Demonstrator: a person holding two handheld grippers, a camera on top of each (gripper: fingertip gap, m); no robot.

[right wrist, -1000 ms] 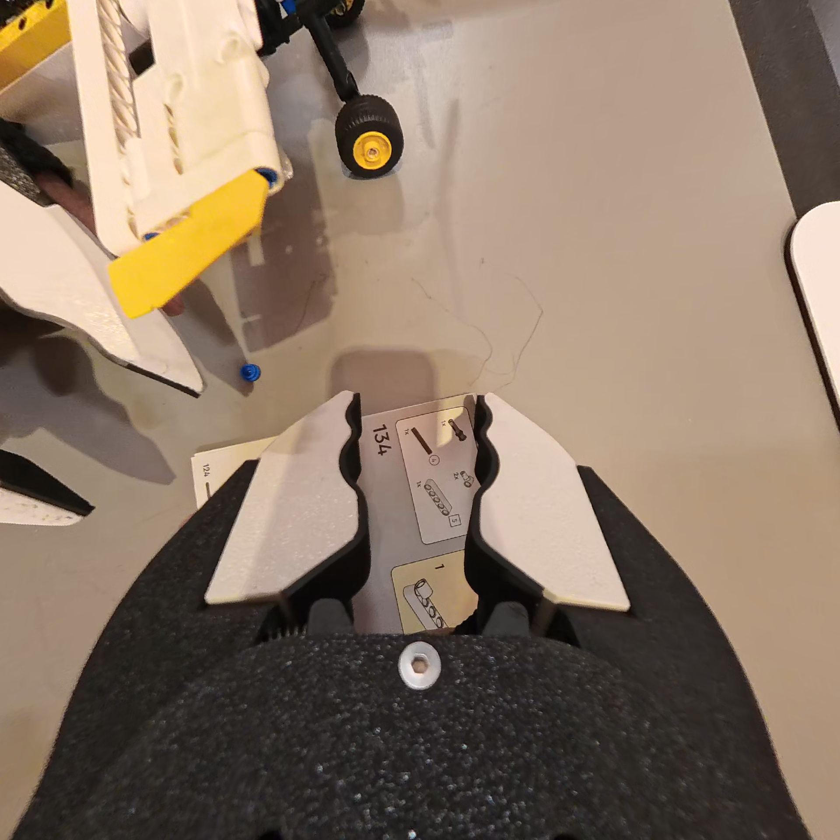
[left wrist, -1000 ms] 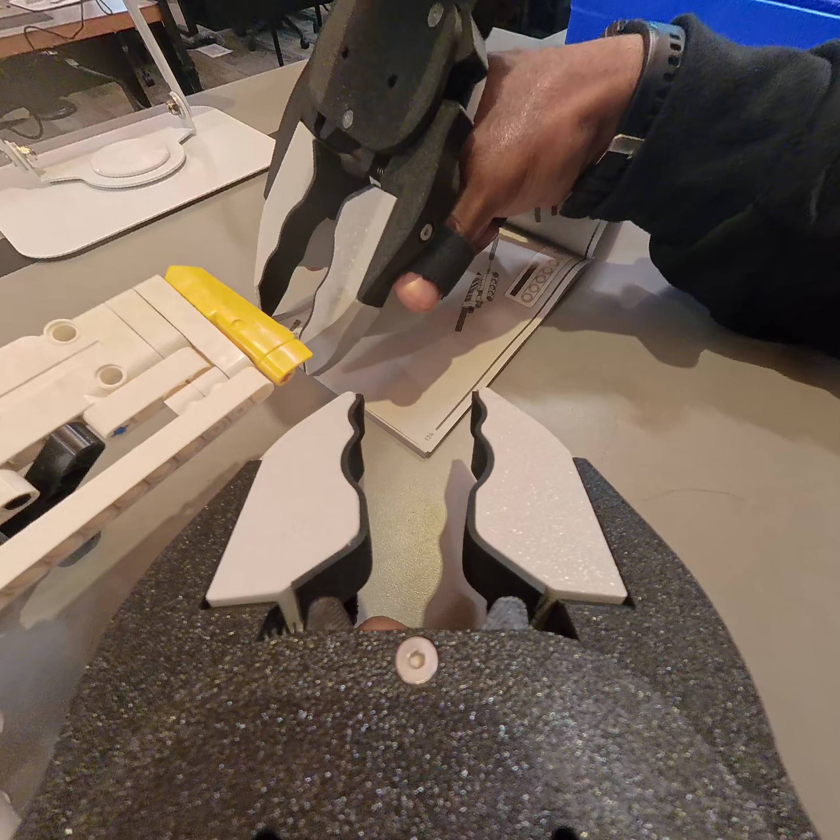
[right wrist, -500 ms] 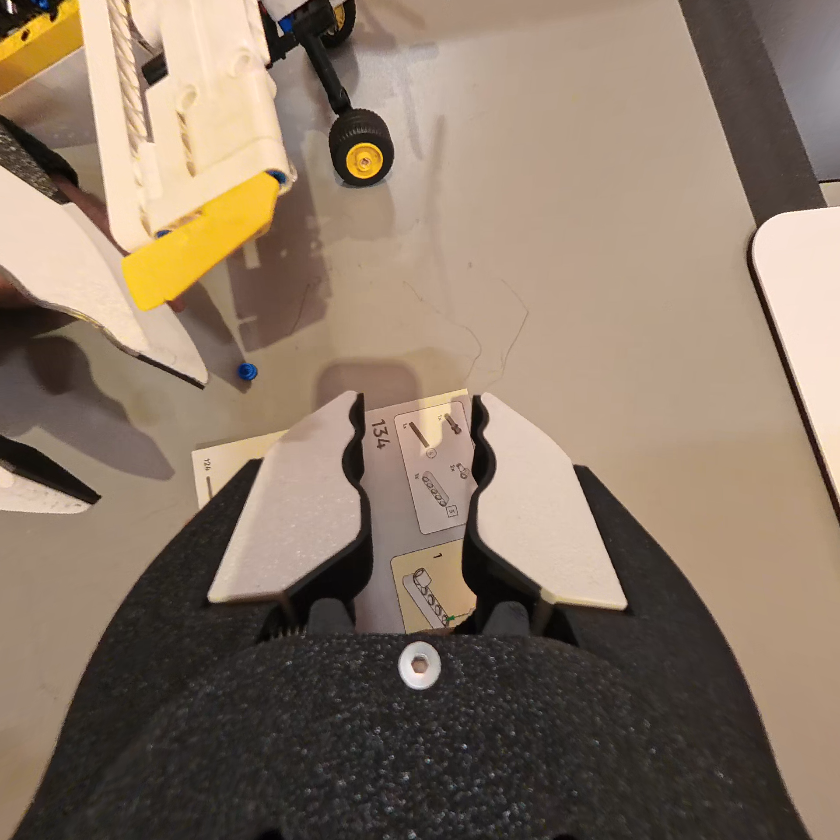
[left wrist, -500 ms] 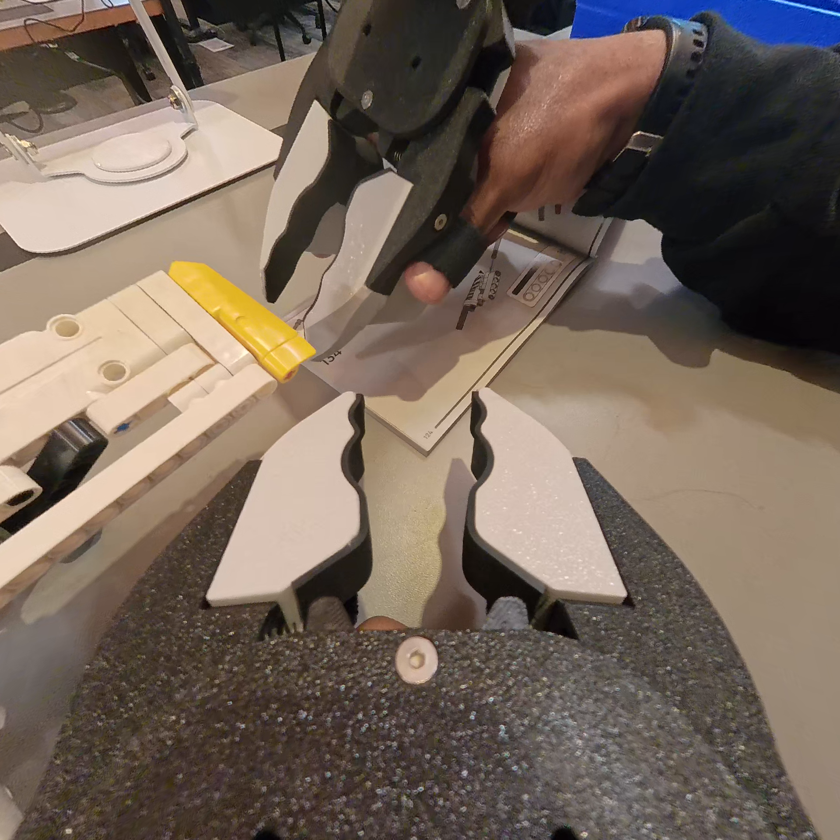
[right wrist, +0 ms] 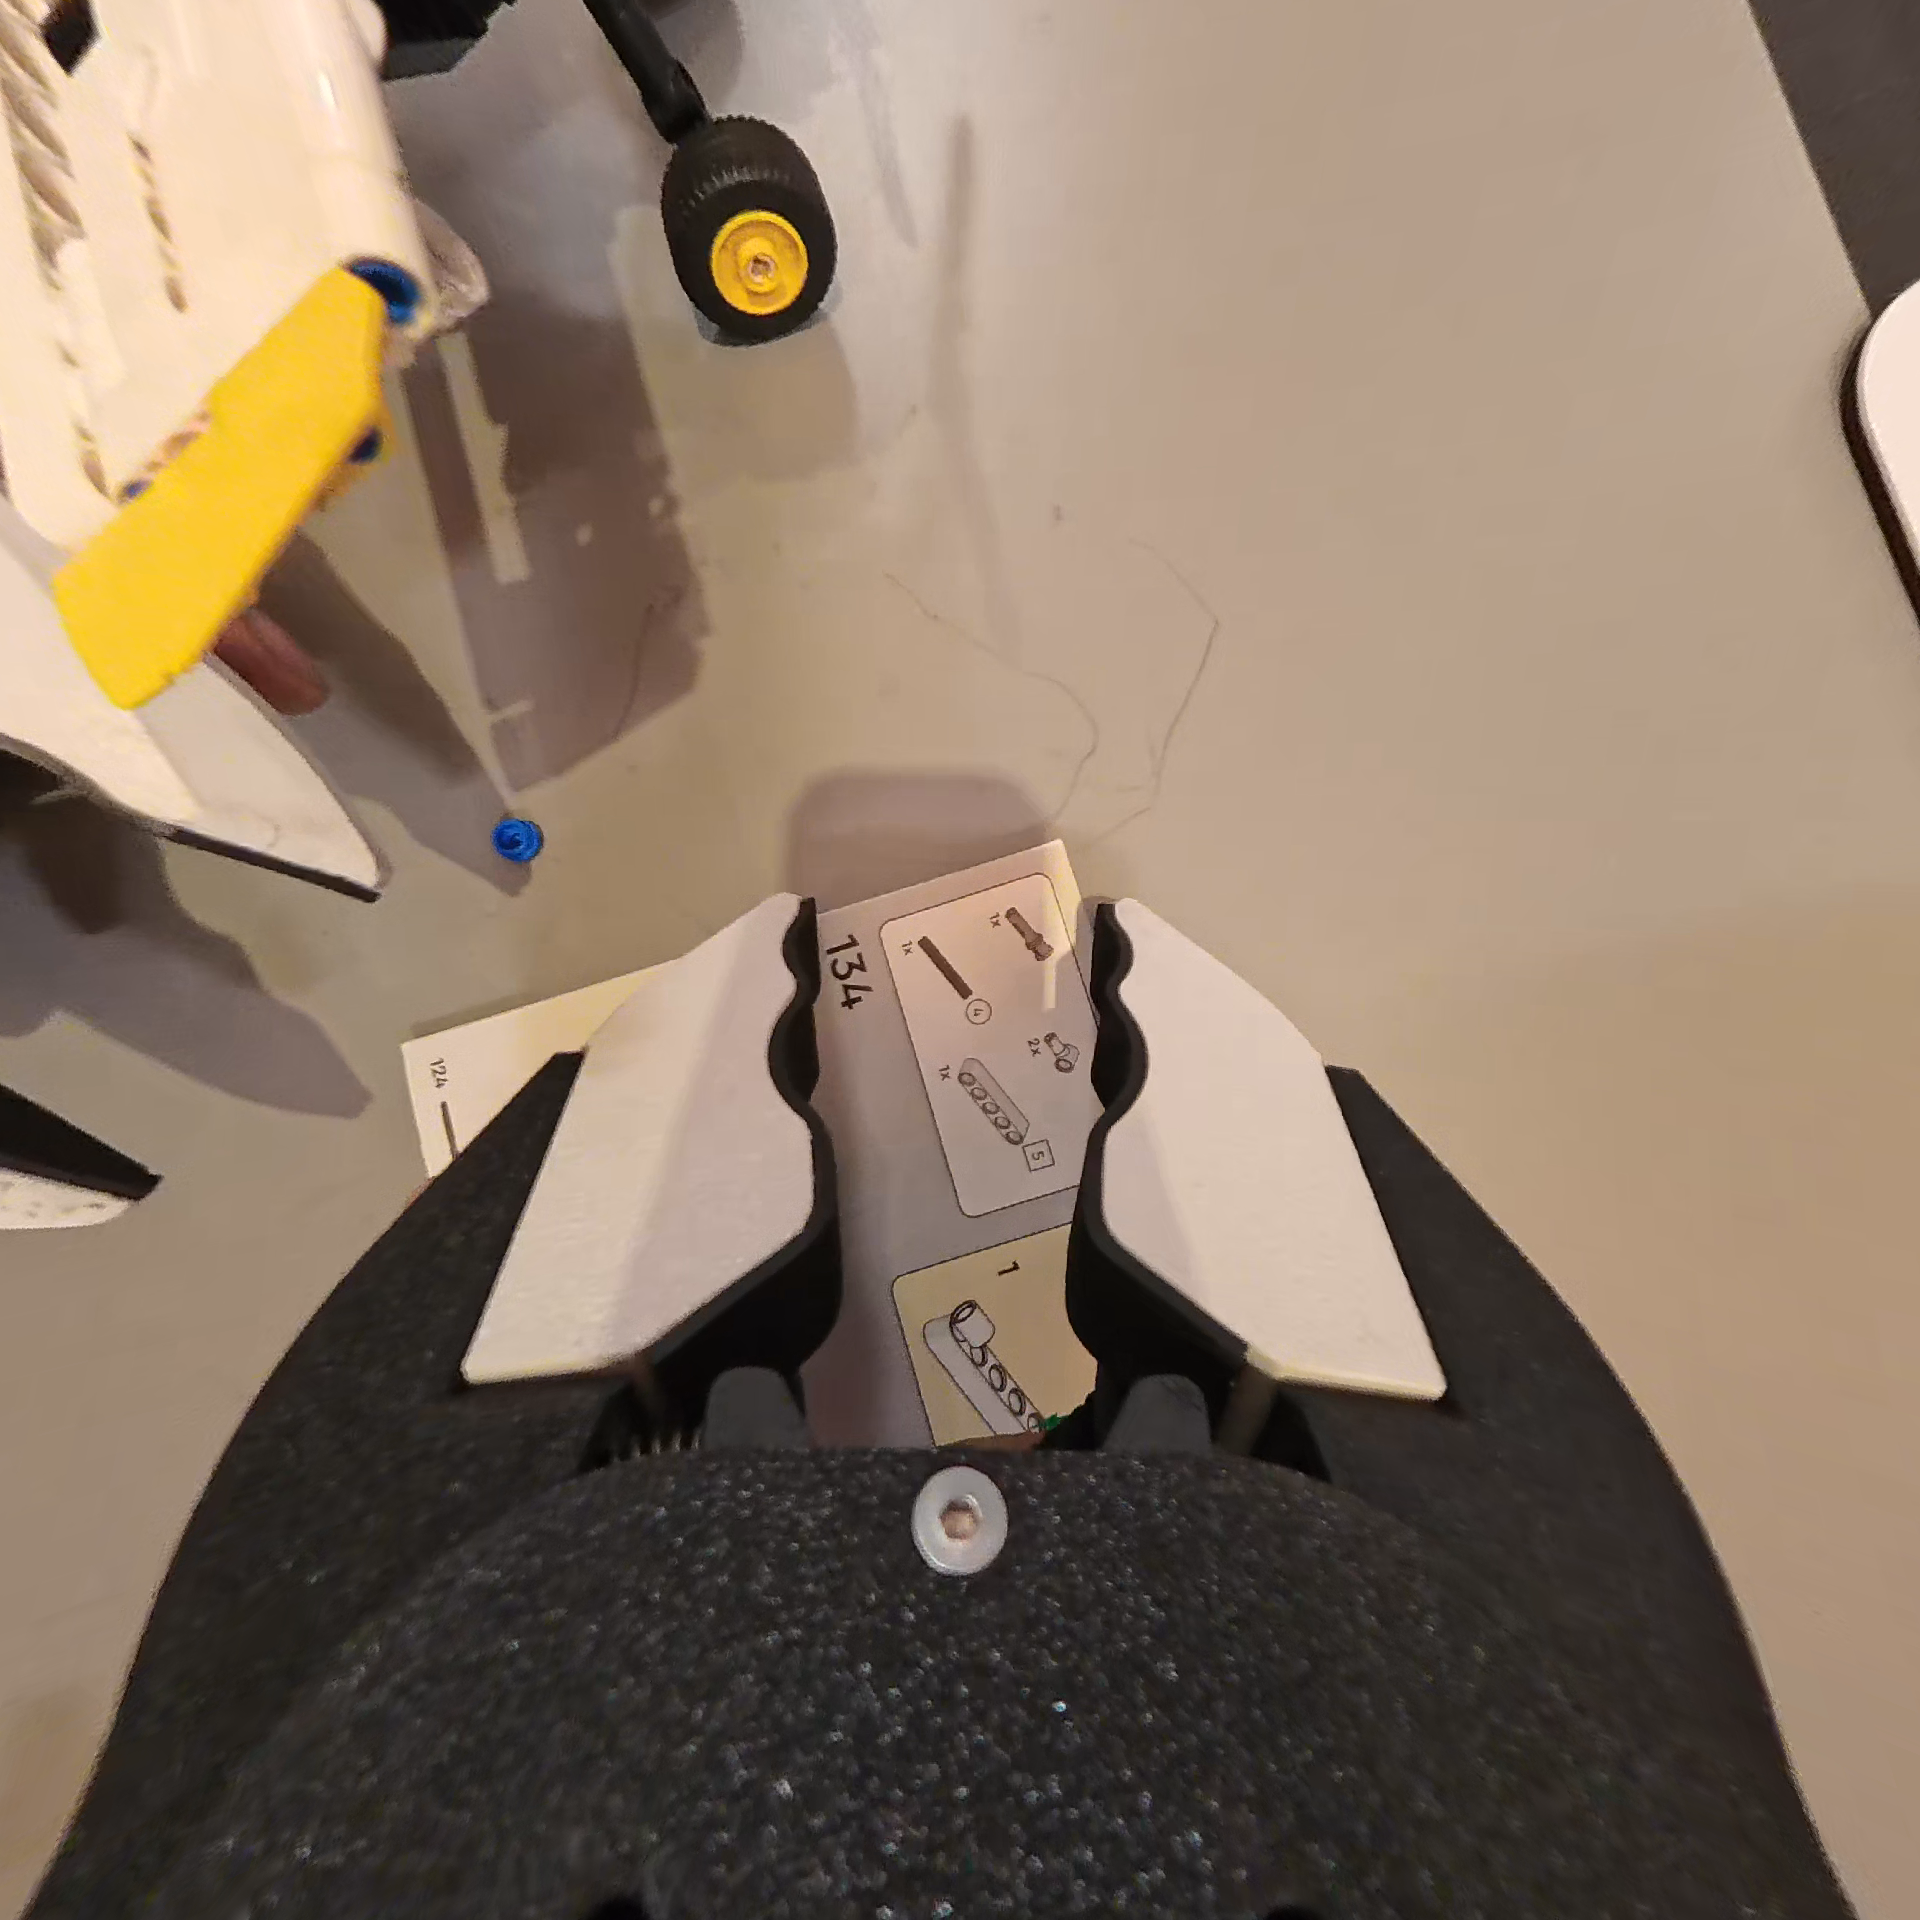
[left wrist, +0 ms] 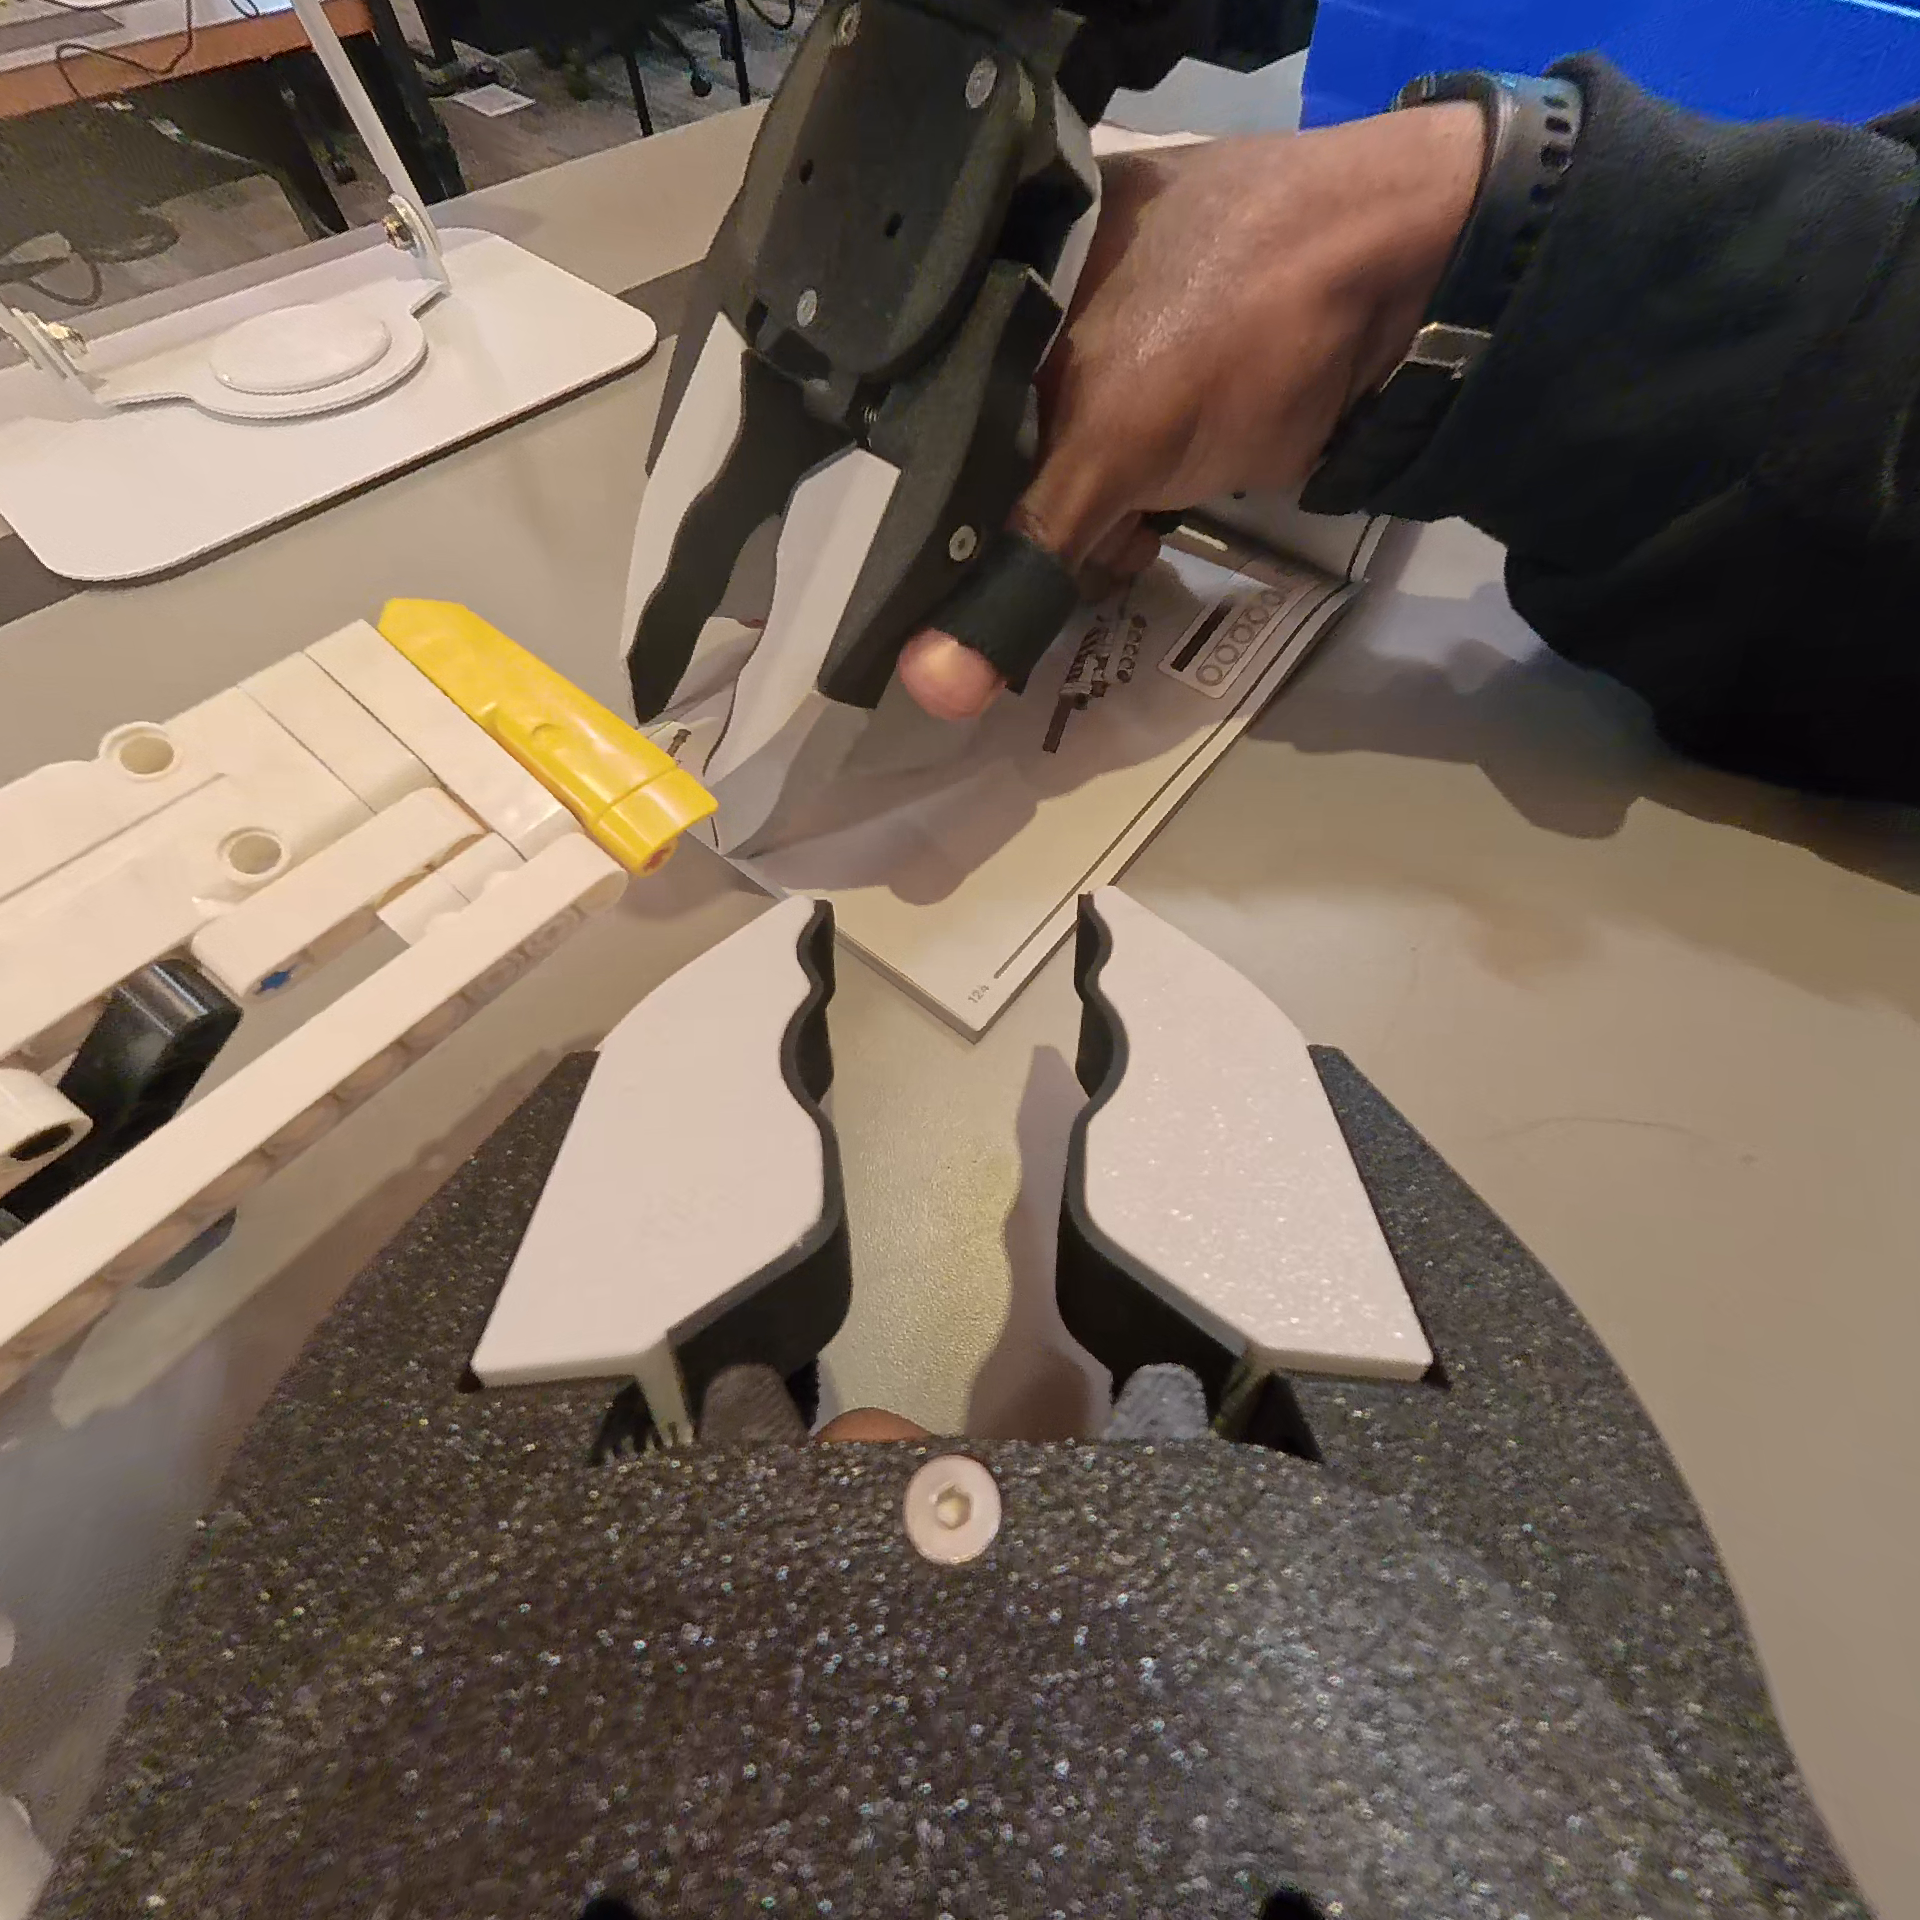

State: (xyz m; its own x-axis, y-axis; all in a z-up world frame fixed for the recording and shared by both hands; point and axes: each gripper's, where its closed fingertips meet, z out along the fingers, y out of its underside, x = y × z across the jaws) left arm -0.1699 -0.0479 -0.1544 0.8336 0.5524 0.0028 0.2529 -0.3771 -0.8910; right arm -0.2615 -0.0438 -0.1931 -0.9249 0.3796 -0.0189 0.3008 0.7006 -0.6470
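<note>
Left camera looks low across table (left wrist: 1455,1039); right straight down; both share booklet (right wrist: 966,1039).

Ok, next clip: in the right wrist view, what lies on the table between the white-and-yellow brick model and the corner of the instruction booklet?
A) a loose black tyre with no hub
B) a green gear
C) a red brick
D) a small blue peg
D: a small blue peg lies alone on the table, below the white-and-yellow brick model and up-left of the instruction booklet.
</note>
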